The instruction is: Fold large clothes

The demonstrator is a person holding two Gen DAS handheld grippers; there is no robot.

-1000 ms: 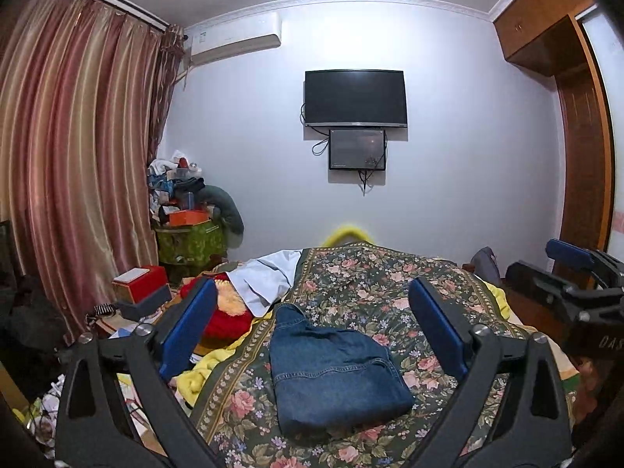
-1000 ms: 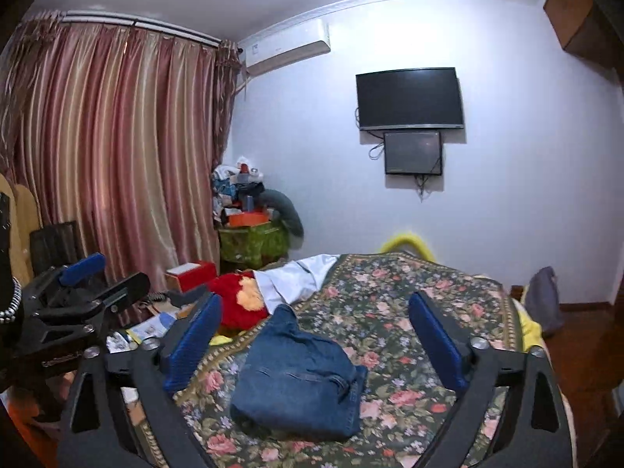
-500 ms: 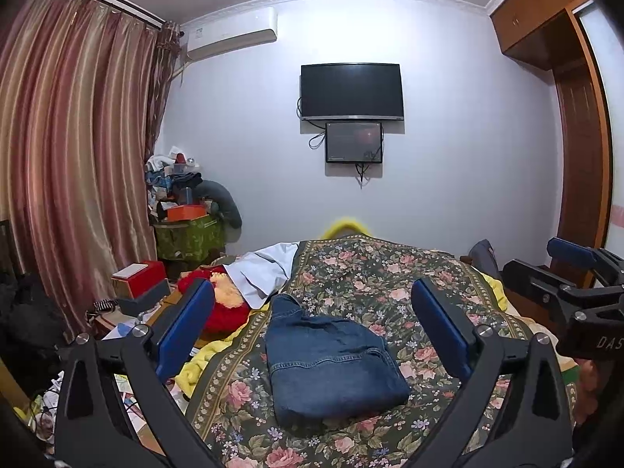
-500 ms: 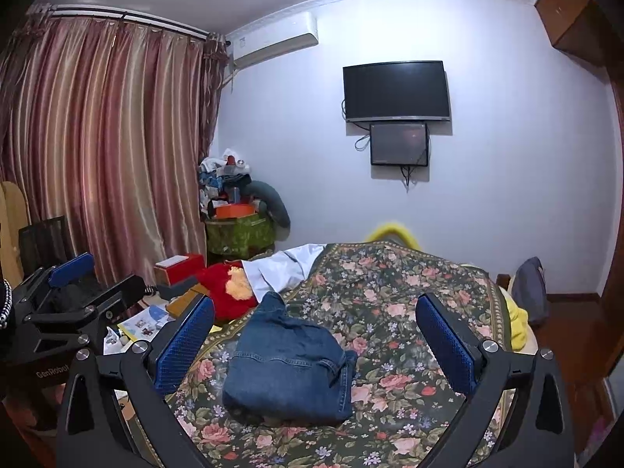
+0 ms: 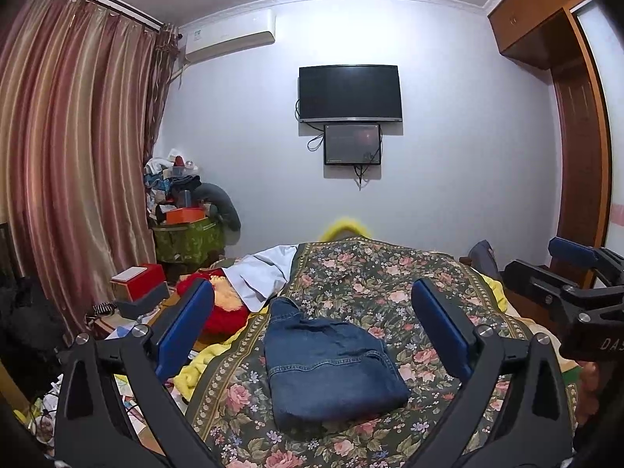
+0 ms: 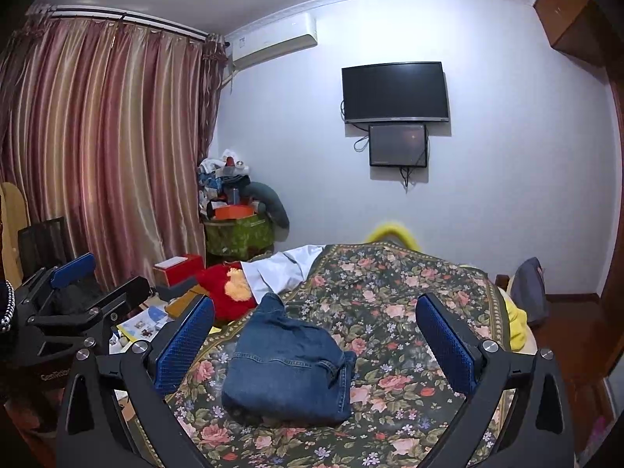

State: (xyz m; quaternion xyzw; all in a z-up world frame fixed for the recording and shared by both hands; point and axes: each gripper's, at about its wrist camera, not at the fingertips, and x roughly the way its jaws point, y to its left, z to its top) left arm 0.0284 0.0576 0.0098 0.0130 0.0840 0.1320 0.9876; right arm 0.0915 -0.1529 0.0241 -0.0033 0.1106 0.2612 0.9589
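Blue jeans (image 5: 329, 362) lie folded into a compact bundle on the floral bedspread (image 5: 390, 284), one end sticking out toward the far side. My left gripper (image 5: 312, 325) hovers above and short of the bundle, open, nothing between its blue pads. In the right wrist view the same jeans (image 6: 286, 370) lie below my right gripper (image 6: 314, 335), which is also open and empty. The right gripper (image 5: 565, 284) shows at the right edge of the left wrist view. The left gripper (image 6: 66, 296) shows at the left edge of the right wrist view.
A white garment (image 5: 265, 269) and a red and yellow plush (image 5: 222, 304) lie at the bed's left edge. Boxes and papers (image 5: 136, 284) crowd the left side by the curtain (image 5: 70, 163). A wooden wardrobe (image 5: 577, 136) stands on the right, a dark TV (image 5: 349, 93) on the far wall.
Both grippers have drawn back and tilted slightly, so the folded jeans sit lower in each view. The jeans have not moved. Both grippers stay open.
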